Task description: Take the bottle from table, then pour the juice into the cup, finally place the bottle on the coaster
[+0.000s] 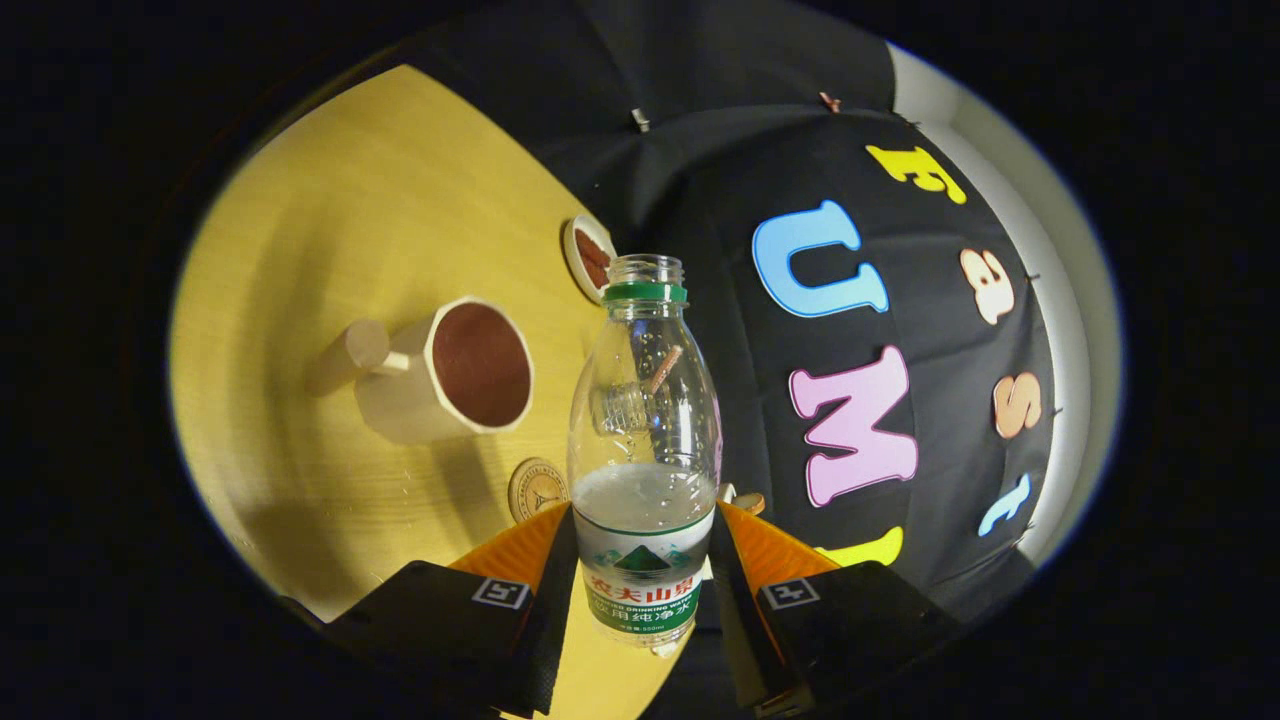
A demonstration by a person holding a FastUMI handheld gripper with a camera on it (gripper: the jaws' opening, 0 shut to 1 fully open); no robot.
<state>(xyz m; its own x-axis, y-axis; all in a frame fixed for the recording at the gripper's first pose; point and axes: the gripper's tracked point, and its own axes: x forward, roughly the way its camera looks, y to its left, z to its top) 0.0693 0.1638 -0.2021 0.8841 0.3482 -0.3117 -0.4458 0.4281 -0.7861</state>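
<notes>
Claw (pixel 642 560) fingers press on both sides of the bottle (pixel 643 440), pinching it at the labelled lower part; the bottle stands between them, uncapped, its open mouth pointing away from the claw. The whole scene looks rolled, with the table (pixel 330 200) tipped over to the claw's left side, so the bottle seems lifted and already tilting toward the cup (pixel 470 368). Liquid fills only the lower part of the bottle, level with the top of the label.

By my reading, the taking step is done and the pour is in hand. The cup lies ahead and left of the bottle, well apart from its mouth, its dark inside facing the camera. The next move calls for carrying the mouth over the cup's rim, then tilting further, slowly, since the liquid is low and must run the bottle's length before it spills.

A small round coaster (pixel 537 489) lies on the table just beside the left finger; a second round dish (pixel 588 257) lies beyond the cup near the table's edge.

The bottle's label carries a green mountain emblem and printed characters, too small and curved to read with any certainty. The square marker patches on the claw bear no words.
</notes>
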